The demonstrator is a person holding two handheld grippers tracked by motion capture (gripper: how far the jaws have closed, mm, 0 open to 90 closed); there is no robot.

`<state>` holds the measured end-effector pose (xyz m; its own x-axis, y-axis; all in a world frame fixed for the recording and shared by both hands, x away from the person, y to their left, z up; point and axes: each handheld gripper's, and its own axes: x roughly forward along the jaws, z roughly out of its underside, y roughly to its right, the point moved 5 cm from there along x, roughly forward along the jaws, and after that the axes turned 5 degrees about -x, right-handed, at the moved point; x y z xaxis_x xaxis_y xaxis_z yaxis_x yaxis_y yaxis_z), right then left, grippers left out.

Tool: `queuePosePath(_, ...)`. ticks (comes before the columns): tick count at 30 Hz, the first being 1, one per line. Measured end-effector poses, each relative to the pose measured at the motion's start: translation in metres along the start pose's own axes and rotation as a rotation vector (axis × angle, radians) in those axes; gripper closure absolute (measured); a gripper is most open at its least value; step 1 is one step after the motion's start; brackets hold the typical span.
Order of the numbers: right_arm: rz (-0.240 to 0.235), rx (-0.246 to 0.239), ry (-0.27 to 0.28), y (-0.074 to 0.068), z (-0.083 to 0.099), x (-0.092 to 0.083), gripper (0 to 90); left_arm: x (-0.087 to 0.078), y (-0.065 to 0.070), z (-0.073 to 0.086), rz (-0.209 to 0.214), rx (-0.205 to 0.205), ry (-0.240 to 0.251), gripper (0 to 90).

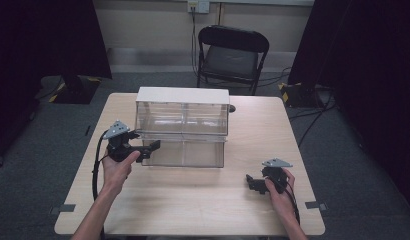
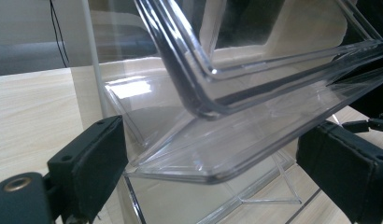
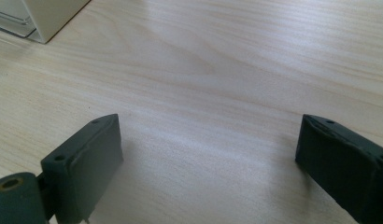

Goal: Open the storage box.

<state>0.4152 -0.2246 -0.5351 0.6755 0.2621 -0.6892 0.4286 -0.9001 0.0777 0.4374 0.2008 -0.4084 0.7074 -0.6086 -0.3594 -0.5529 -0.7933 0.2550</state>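
One clear plastic drawer unit (image 1: 182,127) sits on the table (image 1: 193,200), toward the far side, white top and side panels, transparent front. Looks like two drawers side by side in the upper row and one wide drawer below, pulled partway out and sagging forward; can't be sure of the split through the glare.

Left claw (image 1: 152,147) is at the unit's front-left corner, jaws wide apart with the lip of the open drawer (image 2: 255,135) between them, not clamped on it. Right claw (image 1: 254,183) rests low over bare table well to the unit's right and nearer the person, jaws spread wide, nothing in them.

Handling, my read: thin rigid acrylic, light, slick, no give. Hard pinch on a thin wall could crack or skate off. Best hold is the thickened front rim of the drawer, squarely across it. Unit itself is probably light enough to slide when the drawer is pushed, so bracing it with the other claw seems wise.

Count: one unit, two claws, one folding chair (image 1: 232,55) beyond the unit.
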Motion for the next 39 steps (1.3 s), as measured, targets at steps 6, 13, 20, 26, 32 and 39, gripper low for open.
queuePosePath(6, 0.000, 0.001, 0.000, 0.0000, 0.0000, 0.0000, 6.6, -0.0008, 0.0000, 0.0001, 0.000, 0.001, 0.000, 9.0)
queuePosePath(13, 0.000, 0.001, 0.000, 0.0000, 0.0000, 0.0000, 6.6, -0.0008, -0.0001, 0.0000, -0.001, 0.001, 0.001, 9.0)
queuePosePath(20, 0.000, 0.001, 0.000, 0.0000, 0.0000, 0.0000, 6.6, -0.0007, 0.0003, 0.0001, 0.001, -0.002, 0.000, 9.0)
queuePosePath(26, 0.000, 0.001, 0.000, 0.0000, 0.0000, 0.0000, 6.6, -0.0009, 0.0004, 0.0001, 0.001, -0.002, 0.001, 9.1)
queuePosePath(32, 0.000, 0.000, 0.000, 0.0000, 0.0000, 0.0000, 6.6, -0.0012, 0.0005, 0.0002, -0.001, 0.000, 0.001, 9.2)
queuePosePath(39, 0.000, 0.000, 0.000, 0.0000, 0.0000, 0.0000, 6.6, -0.0013, 0.0002, -0.0001, -0.003, 0.009, -0.003, 9.4)
